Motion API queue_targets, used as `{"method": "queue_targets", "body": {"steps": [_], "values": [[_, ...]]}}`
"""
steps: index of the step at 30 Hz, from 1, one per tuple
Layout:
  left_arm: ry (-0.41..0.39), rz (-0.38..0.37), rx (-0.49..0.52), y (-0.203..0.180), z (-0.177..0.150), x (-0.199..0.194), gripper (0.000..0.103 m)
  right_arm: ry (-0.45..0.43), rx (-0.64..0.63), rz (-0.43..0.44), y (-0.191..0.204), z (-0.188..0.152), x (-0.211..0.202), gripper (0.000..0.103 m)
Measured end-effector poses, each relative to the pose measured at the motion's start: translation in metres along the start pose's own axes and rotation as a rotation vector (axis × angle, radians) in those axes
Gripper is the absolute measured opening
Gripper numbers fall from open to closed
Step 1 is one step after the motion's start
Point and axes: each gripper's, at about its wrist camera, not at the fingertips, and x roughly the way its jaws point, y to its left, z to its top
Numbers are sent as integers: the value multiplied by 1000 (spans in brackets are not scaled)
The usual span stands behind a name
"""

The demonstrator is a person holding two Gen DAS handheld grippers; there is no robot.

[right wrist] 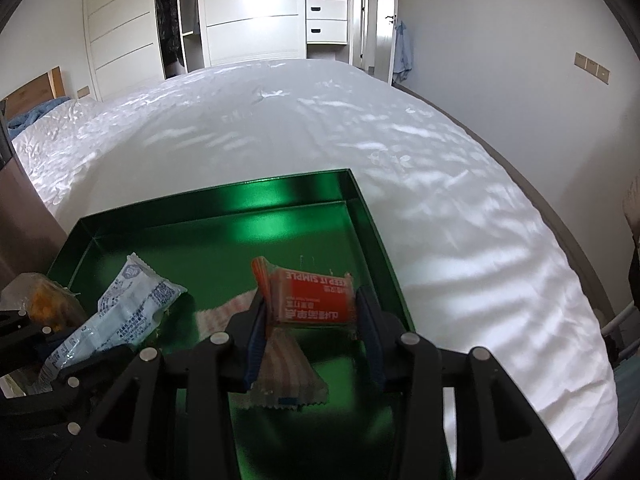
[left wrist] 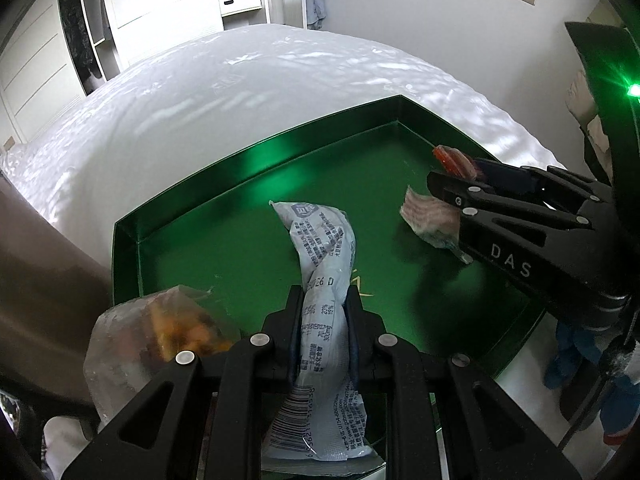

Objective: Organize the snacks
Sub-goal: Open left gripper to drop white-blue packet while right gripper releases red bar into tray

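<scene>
- Your left gripper (left wrist: 322,322) is clamped on the pale blue packet (left wrist: 320,280), long axis running up the frame.
- Your right gripper (right wrist: 310,320) brackets the orange packet (right wrist: 314,298), lying crosswise over the green tray (right wrist: 224,236); grip unclear.

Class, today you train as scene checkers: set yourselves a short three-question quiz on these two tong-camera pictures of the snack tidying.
1. True or false: the left tongs grip a pale blue packet.
2. The tray is: A red, B green, C white.
3. Fill in: the packet between the right tongs is mainly ___.
Key: 1 true. 2 B. 3 red: it is the red packet.
</scene>
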Motion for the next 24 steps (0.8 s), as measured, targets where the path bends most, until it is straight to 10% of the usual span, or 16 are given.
{"method": "queue_targets", "body": {"steps": [24], "values": [[-26, -15, -17, 1, 1, -19, 27, -29, -27, -23, 6, 4, -22, 103]]}}
